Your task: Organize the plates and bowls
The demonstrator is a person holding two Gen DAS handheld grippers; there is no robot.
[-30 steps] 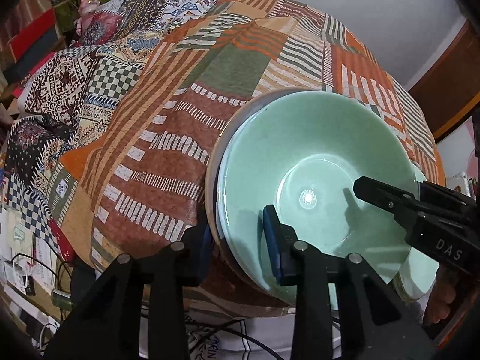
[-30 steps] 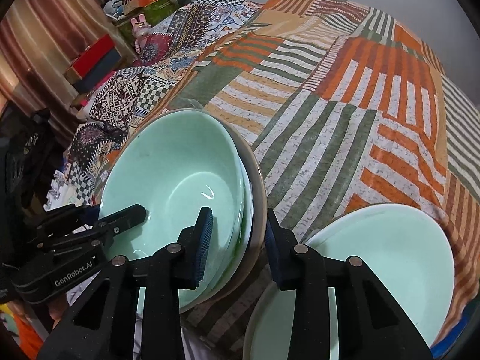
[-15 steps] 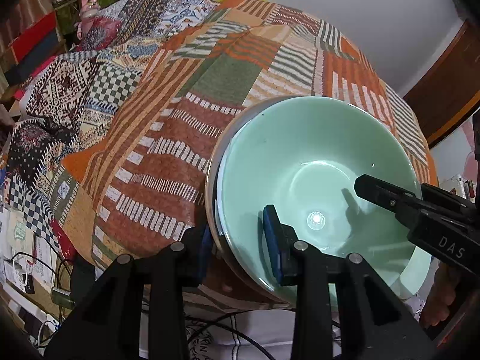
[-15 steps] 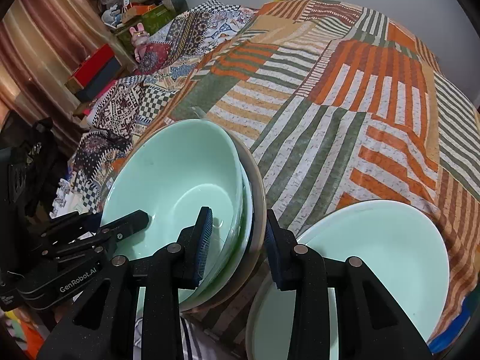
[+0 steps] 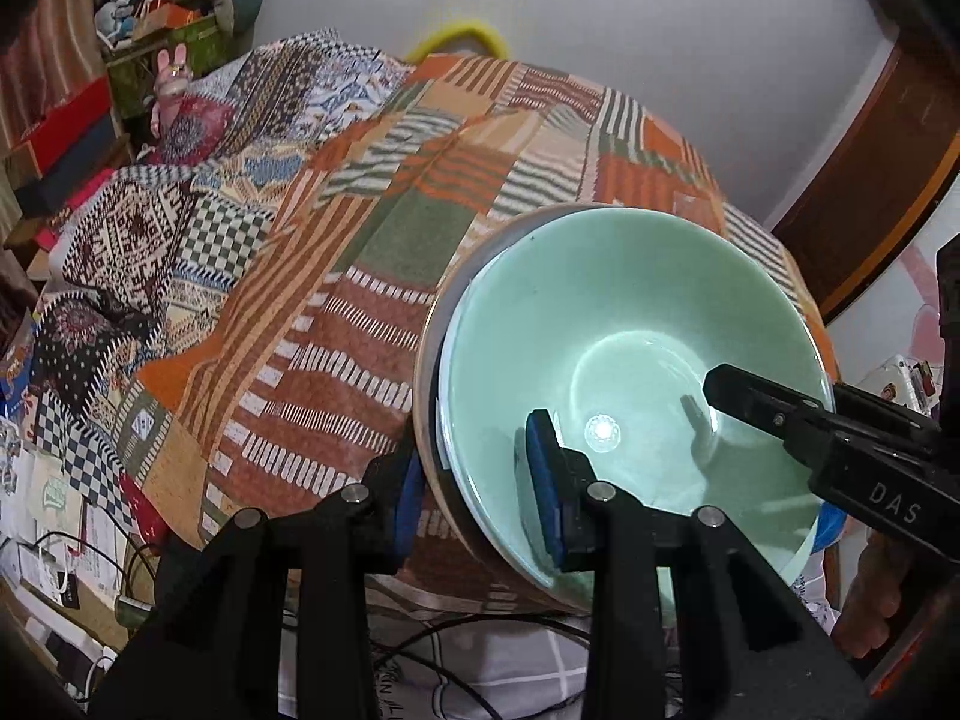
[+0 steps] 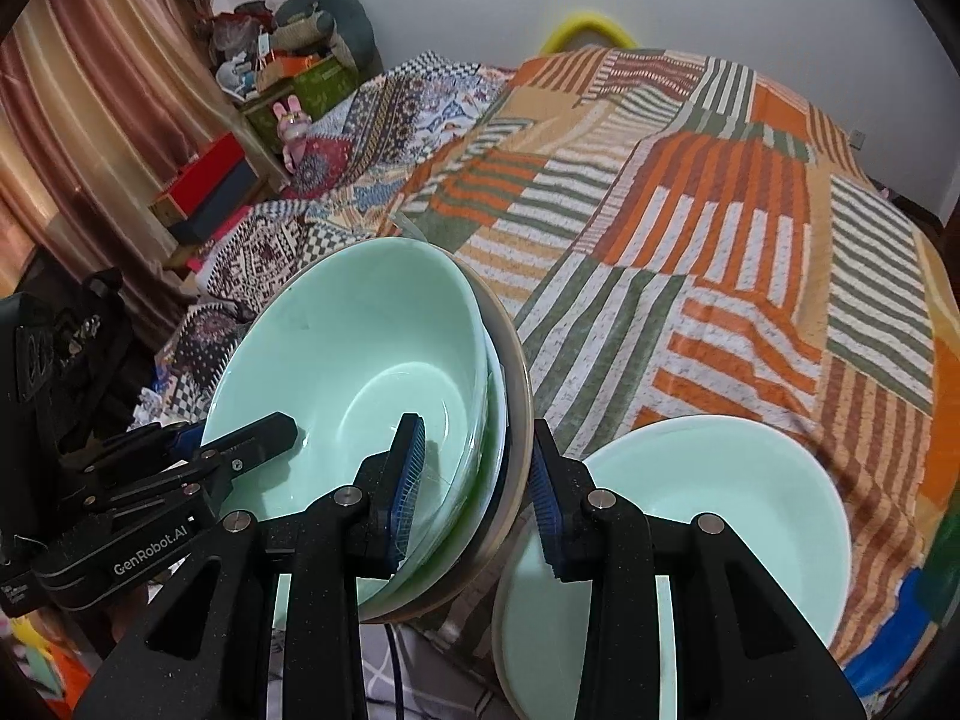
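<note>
Stack of dishes (image 5: 630,324): pale green bowl uppermost, nested in further green dishes, wide grey-brown plate (image 6: 516,396) outermost; lower centre-right of left wrist view, lower centre-left of right wrist view; tilted, raised clear of the patchwork bedspread (image 5: 384,252).

Left gripper (image 5: 474,492): bottom centre of own view; jaws pinching the stack's near-left rim, 1 blue pad inside the bowl, 1 outside beneath the plate; also seen at lower left of right wrist view (image 6: 240,450), tip over the bowl's rim.

Right gripper (image 6: 480,480): bottom centre of own view; jaws pinching the stack's right rim, 1 blue pad inside the bowl, 1 outside against the plate's edge; also seen at right of left wrist view (image 5: 780,414), black finger reaching into the bowl.

Second green bowl (image 6: 720,510): lower right of right wrist view; resting on the bedspread, just beside the held stack, partly behind the right gripper.

Yellow ring (image 6: 585,24): top centre, beyond the bed's far edge, against the wall.
</note>
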